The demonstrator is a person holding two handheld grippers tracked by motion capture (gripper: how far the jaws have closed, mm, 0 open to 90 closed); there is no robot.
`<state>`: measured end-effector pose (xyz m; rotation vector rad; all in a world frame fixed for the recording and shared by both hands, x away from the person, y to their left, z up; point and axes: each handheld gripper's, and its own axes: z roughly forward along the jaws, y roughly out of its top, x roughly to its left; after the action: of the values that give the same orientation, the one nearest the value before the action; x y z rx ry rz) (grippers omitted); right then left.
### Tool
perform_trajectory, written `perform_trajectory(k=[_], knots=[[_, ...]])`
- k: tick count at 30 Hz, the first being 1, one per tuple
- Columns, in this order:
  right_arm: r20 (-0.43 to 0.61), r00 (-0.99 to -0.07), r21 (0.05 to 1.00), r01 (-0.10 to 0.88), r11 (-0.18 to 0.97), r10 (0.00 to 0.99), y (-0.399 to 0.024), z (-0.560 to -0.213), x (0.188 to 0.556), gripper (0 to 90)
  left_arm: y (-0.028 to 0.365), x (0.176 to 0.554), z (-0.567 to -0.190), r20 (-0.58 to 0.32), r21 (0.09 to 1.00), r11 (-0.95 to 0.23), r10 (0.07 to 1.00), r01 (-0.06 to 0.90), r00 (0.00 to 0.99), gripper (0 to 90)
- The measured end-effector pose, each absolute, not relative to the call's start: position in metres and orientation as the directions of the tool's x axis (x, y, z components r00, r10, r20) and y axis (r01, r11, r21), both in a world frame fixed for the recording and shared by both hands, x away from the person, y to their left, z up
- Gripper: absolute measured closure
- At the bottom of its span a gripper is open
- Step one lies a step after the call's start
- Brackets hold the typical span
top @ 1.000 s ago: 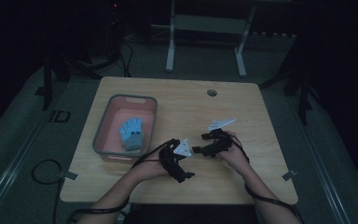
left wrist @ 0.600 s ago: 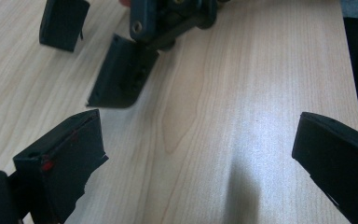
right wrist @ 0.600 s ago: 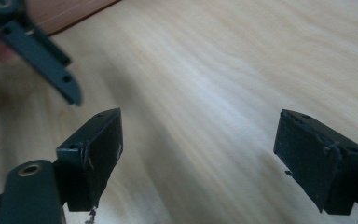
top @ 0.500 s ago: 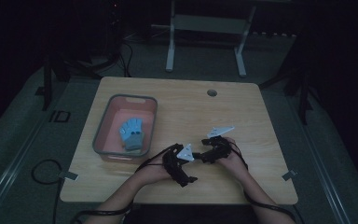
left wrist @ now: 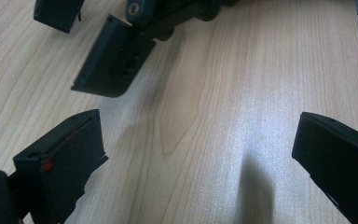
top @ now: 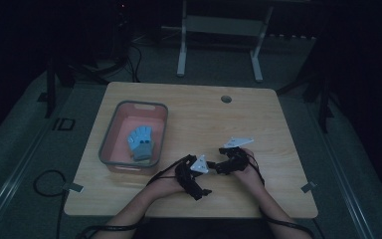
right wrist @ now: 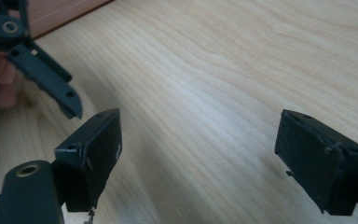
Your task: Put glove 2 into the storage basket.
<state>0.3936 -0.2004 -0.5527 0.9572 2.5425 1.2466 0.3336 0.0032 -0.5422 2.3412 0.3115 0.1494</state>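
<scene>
- I hold both jaw sets wide over bare wood: left gripper [top: 195,175] and right gripper [top: 227,163] nearly meet, each empty.
- The blue glove [top: 141,142] lies in the pink bin [top: 108,144], well off beyond my left gripper.
- I judge this the idle start; next, the left gripper must swing toward the bin and descend onto the glove.

Left gripper [top: 191,175] and right gripper [top: 229,162] close together over table [top: 189,107], blue glove [top: 141,142] in pink bin [top: 110,144]
</scene>
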Motion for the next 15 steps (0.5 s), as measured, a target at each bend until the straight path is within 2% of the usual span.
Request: perform_trajectory(k=[15], knots=[[0.124, -0.795, 0.75, 0.467, 0.468, 0.594, -0.2022, -0.5545, 0.3884, 14.6, 0.0041, 0.3323, -0.5467, 0.001, 0.706, -0.682, 0.268, 0.189, 0.963, 1.9]])
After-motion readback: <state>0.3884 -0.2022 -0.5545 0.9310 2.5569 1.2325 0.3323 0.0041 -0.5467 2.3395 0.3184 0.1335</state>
